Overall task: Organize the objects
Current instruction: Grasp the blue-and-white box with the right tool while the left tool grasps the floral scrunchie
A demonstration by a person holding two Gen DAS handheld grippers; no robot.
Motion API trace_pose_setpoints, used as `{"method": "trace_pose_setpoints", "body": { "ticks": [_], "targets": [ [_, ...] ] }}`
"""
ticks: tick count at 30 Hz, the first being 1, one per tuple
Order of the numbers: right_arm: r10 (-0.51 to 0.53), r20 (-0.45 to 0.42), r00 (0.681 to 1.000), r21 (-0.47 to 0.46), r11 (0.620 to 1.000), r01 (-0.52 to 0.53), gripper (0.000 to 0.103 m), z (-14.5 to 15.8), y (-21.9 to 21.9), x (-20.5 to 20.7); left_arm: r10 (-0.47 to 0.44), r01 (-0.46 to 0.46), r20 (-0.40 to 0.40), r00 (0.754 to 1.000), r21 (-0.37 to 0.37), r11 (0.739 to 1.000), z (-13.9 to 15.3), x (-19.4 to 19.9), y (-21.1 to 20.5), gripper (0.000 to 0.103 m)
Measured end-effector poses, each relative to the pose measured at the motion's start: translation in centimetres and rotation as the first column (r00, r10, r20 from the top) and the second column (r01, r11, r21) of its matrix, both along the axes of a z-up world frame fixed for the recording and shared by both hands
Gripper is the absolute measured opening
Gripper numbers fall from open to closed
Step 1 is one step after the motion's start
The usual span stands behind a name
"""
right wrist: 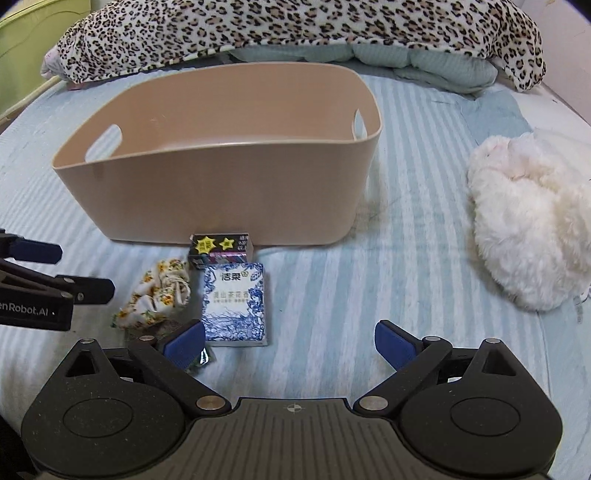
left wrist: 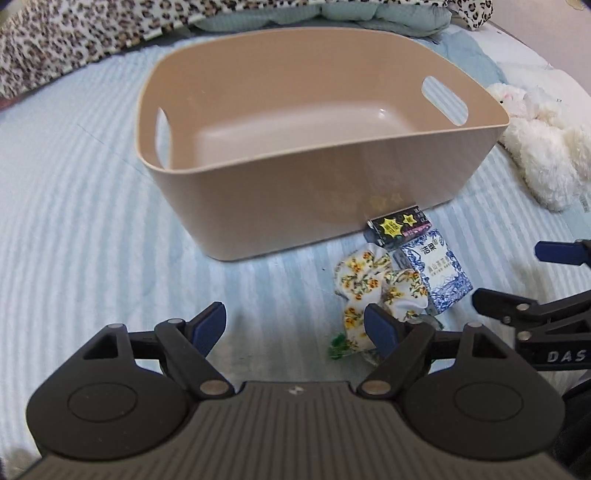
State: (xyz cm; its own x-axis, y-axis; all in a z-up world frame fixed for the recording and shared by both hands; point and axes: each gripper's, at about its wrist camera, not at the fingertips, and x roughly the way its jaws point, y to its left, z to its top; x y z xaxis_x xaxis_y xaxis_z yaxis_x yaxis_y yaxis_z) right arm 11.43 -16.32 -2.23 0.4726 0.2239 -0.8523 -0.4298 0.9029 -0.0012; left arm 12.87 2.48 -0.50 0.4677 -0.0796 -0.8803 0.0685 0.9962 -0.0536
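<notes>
A tan plastic bin (left wrist: 295, 192) (right wrist: 221, 195) with handle cut-outs stands empty on the striped bed. In front of it lie a small black box with yellow stars (left wrist: 400, 226) (right wrist: 221, 246), a blue-and-white tissue pack (left wrist: 437, 271) (right wrist: 235, 304) and a floral scrunchie (left wrist: 373, 291) (right wrist: 159, 295). A small green wrapper (left wrist: 338, 349) lies by the scrunchie. My left gripper (left wrist: 295, 326) is open and empty, just left of the scrunchie. My right gripper (right wrist: 290, 343) is open and empty, its left finger near the tissue pack.
A white plush toy (left wrist: 539, 147) (right wrist: 532, 221) lies right of the bin. A leopard-print blanket (right wrist: 295, 33) and a pale green quilt (right wrist: 443, 66) are heaped behind the bin. The other gripper shows at each view's edge.
</notes>
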Motion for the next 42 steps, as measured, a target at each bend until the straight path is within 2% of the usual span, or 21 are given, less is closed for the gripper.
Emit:
{"method": "trace_pose_setpoints", "body": {
  "ticks": [6, 11, 19, 21, 23, 24, 26, 27, 29, 31, 35, 37, 42],
  "targets": [
    [-0.004, -0.031, 1.000, -0.001, 1.000, 0.004, 0.100, -1.9, 0.2, 1.0, -0.007, 0.007, 0.008, 1.000, -0.033, 0.999, -1.5, 1.3, -0.3, 0.082],
    [0.020, -0.052, 0.998, 0.013, 1.000, -0.019, 0.100, -2.9, 0.8, 1.4, 0.004, -0.006, -0.022, 1.000, -0.069, 0.998, -2.8, 2.6, -0.2, 0.082],
    [0.025, -0.096, 0.995, 0.040, 0.999, -0.021, 0.100, -4.2, 1.7, 2.1, -0.021, 0.021, -0.013, 1.000, -0.052, 0.998, -3.9, 3.4, -1.3, 0.082],
    [0.030, -0.096, 0.995, 0.037, 0.999, -0.027, 0.100, -4.4, 2.0, 2.0, -0.028, 0.027, -0.015, 0.999, -0.028, 0.999, -4.0, 3.6, -1.7, 0.078],
    [0.033, -0.100, 0.994, 0.039, 0.999, -0.029, 0.098, -4.6, 2.1, 2.1, -0.035, 0.035, -0.012, 0.999, -0.018, 0.999, -4.0, 3.7, -2.0, 0.062],
    [0.035, -0.101, 0.994, 0.040, 0.999, -0.031, 0.096, -4.7, 2.2, 2.1, -0.039, 0.039, -0.010, 0.999, -0.015, 0.999, -3.9, 3.7, -2.1, 0.057],
    [0.040, -0.099, 0.994, 0.038, 0.999, -0.037, 0.088, -4.8, 2.5, 2.0, -0.038, 0.038, -0.011, 0.999, -0.004, 0.999, -3.8, 3.6, -2.2, 0.037],
    [0.042, -0.093, 0.995, 0.030, 0.999, -0.040, 0.080, -4.8, 2.6, 1.9, -0.036, 0.036, -0.013, 0.999, -0.005, 0.999, -3.9, 3.6, -2.3, 0.033],
    [0.052, -0.078, 0.996, 0.021, 0.998, -0.051, 0.070, -4.7, 2.7, 1.7, -0.038, 0.038, -0.018, 0.999, -0.026, 0.999, -3.8, 3.6, -2.1, 0.010],
    [0.060, -0.070, 0.996, 0.037, 0.998, -0.057, 0.053, -4.4, 2.7, 1.5, -0.029, 0.028, -0.022, 0.999, -0.048, 0.998, -3.8, 3.5, -1.8, 0.008],
    [0.060, -0.062, 0.996, 0.053, 0.997, -0.057, 0.034, -4.0, 2.4, 1.2, -0.025, 0.024, -0.023, 0.999, -0.064, 0.998, -3.7, 3.1, -1.4, 0.003],
    [0.063, -0.061, 0.996, 0.059, 0.996, -0.059, 0.020, -3.9, 2.3, 1.1, -0.019, 0.018, -0.020, 1.000, -0.070, 0.997, -3.6, 2.9, -1.2, 0.003],
    [0.069, -0.054, 0.996, 0.063, 0.996, -0.066, 0.018, -3.4, 2.3, 0.4, 0.000, -0.001, -0.009, 1.000, -0.087, 0.996, -3.3, 2.2, -0.6, 0.002]
  ]
}}
